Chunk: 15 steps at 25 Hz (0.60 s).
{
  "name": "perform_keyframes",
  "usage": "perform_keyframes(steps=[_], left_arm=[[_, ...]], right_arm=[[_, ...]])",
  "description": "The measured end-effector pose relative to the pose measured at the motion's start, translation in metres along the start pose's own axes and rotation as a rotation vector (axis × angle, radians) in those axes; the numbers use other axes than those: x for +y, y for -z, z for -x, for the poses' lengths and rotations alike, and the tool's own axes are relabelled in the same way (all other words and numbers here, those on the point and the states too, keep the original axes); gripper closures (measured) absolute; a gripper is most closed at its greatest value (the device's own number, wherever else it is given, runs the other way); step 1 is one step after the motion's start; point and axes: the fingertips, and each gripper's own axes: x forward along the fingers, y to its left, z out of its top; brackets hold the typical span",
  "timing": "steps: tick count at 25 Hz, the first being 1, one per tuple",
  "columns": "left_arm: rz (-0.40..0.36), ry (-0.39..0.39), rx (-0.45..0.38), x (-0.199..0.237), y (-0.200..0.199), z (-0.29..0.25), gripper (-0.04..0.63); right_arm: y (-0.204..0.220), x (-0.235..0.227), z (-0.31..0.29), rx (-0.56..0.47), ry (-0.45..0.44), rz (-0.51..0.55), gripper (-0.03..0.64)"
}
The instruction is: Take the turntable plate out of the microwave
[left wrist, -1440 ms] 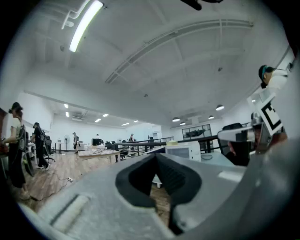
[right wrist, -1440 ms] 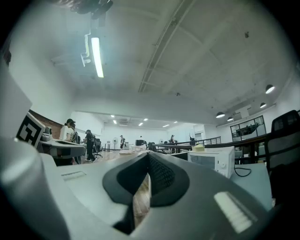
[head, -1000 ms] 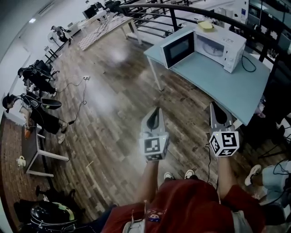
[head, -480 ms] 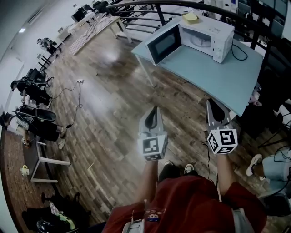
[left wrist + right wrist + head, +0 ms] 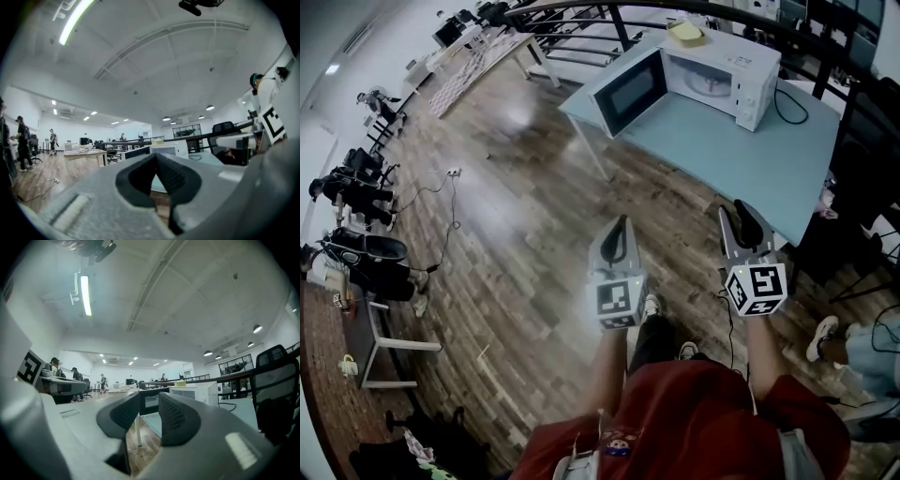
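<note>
Both claws are nearing the worktop (image 5: 741, 159) ahead. The right claw (image 5: 741, 214) has just been opening, and its dark ribbed pads (image 5: 176, 418) are standing apart with nothing between them. The left claw (image 5: 619, 225) is staying pressed together, empty. Well ahead of both, the plate (image 5: 710, 86) is lying inside the boxy white microwave (image 5: 750, 70), showing dimly as a pale disc beside the open door (image 5: 630, 92).

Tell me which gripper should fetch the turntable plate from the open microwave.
Probably right: the right gripper sits nearer the microwave, fingers just opened with nothing between them; the left gripper is shut.
</note>
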Motion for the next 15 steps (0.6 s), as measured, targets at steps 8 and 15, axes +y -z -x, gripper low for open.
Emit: perform_keyframes(steps=[8, 15], left_arm=[[0.015, 0.054, 0.05, 0.039, 0.029, -0.071, 0.595], [0.033, 0.098, 0.086, 0.09, 0.045, -0.133, 0.595]], right_arm=[[0.012, -0.006, -0.074, 0.031, 0.051, 0.024, 0.508], [0.026, 0.0, -0.151, 0.068, 0.095, 0.016, 0.497]])
